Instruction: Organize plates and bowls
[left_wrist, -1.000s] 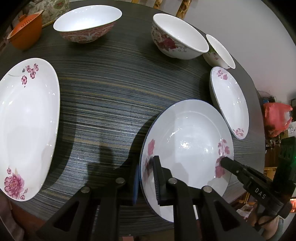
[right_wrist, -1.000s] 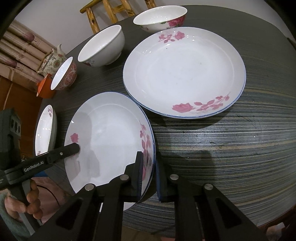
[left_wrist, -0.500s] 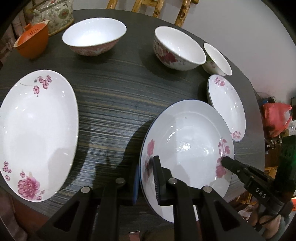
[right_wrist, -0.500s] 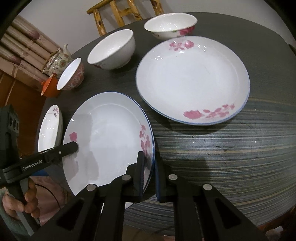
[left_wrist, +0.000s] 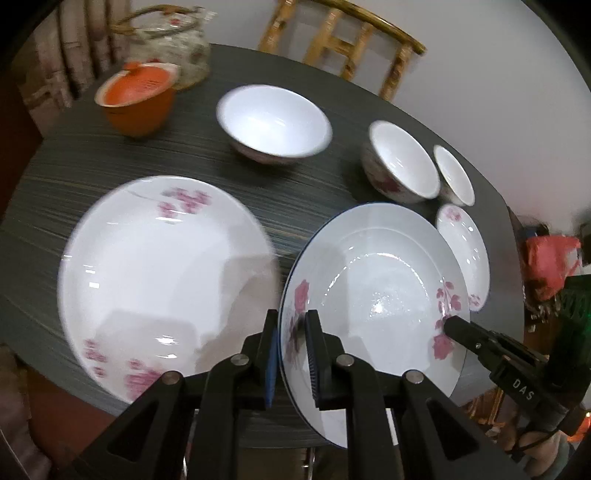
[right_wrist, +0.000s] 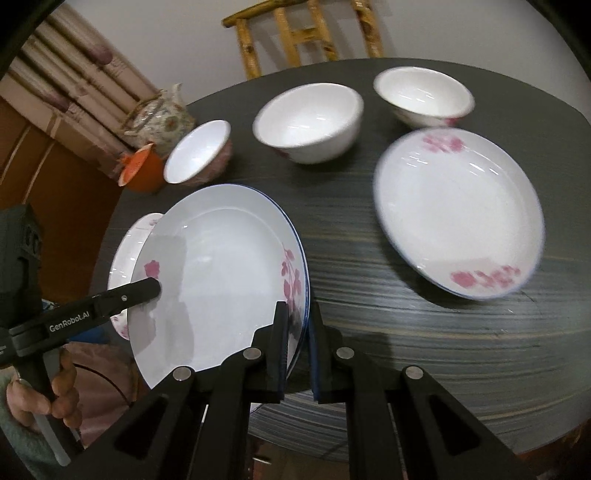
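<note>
Your left tongs (left_wrist: 291, 354) and right tongs (right_wrist: 298, 347) are each clamped on opposite rims of the blue-edged plate (left_wrist: 373, 295), held tilted above the counter (right_wrist: 406, 332). It's stiff, glazed and breakable, likely slick, so keep both rim grips firm. Beyond it sit a large plate (left_wrist: 162, 277), a small plate (left_wrist: 465, 247) partly hidden behind the held one, then three bowls (left_wrist: 273, 122). Motion blurs the far dishes.

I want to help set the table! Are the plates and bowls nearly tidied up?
Not nearly. Nothing is stacked yet. Both tools, left tool and right tool, grip the blue-rimmed plate by opposite edges. Two other plates and three bowls sit separately.
</note>
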